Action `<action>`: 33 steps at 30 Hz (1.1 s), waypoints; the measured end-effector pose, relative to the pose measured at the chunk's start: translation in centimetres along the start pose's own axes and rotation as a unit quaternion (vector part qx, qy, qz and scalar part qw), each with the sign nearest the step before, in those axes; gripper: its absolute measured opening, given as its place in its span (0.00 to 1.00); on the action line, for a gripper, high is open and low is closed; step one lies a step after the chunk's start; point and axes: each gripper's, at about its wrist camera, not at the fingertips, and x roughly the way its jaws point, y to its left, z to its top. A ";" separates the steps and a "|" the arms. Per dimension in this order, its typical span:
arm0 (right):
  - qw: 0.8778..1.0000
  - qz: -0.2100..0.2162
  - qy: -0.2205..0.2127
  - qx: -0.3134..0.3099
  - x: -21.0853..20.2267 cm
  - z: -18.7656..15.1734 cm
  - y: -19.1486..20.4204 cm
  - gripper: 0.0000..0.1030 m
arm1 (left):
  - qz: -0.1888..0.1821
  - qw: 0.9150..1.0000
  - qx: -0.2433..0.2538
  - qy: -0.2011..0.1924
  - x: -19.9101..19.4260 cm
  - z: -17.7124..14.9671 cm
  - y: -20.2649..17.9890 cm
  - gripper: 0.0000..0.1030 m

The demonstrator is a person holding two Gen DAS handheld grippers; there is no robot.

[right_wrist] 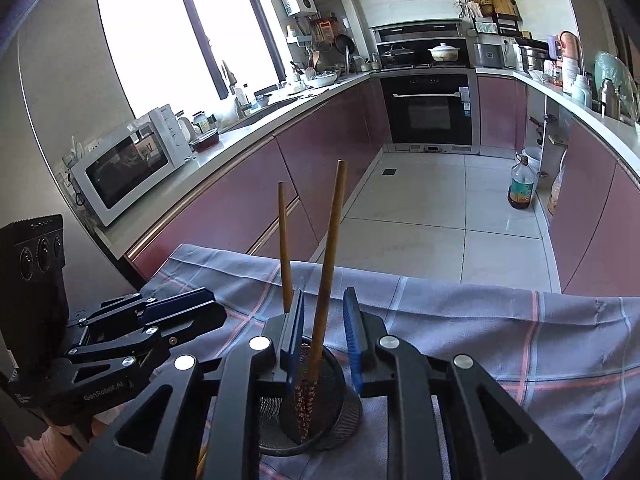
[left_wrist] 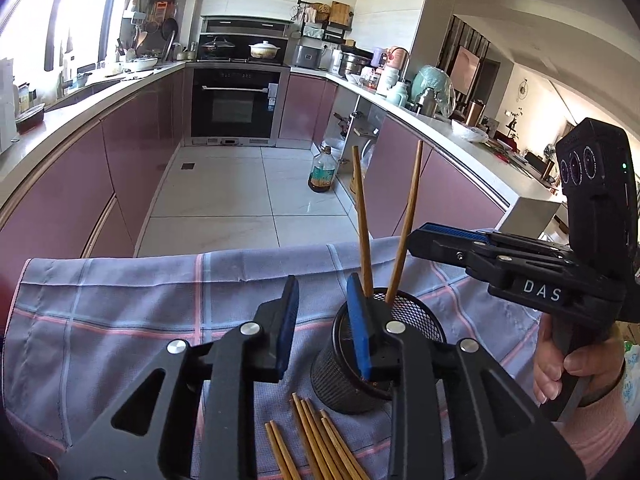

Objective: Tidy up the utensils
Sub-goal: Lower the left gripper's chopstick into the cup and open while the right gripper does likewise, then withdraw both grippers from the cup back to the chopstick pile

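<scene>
A black mesh cup [left_wrist: 416, 312] [right_wrist: 340, 412] stands on a checked cloth [left_wrist: 120, 300] [right_wrist: 480, 340]. Two brown chopsticks [left_wrist: 362, 216] [right_wrist: 284, 248] stand upright in it, leaning apart. Several more chopsticks [left_wrist: 316, 440] lie flat on the cloth in front of the cup. My left gripper [left_wrist: 324, 320] [right_wrist: 212, 308] is open with nothing between its pads; its right finger [left_wrist: 360, 328] overlaps the cup's near rim. My right gripper [right_wrist: 325, 320] [left_wrist: 420, 240] hangs over the cup, open. The taller chopstick [right_wrist: 332, 240] rises through the gap with space on both sides.
The cloth's far edge drops off toward a tiled kitchen floor. An oil bottle [left_wrist: 321, 172] stands on the floor by pink cabinets. A microwave [right_wrist: 132, 160] sits on the left counter. A person's hand [left_wrist: 568, 364] grips the right gripper's handle.
</scene>
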 end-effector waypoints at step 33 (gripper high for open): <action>0.993 0.032 0.104 -0.048 0.8 -16.0 6.9 0.27 | 0.065 0.993 0.013 0.099 -4.8 -18.7 3.7 0.46</action>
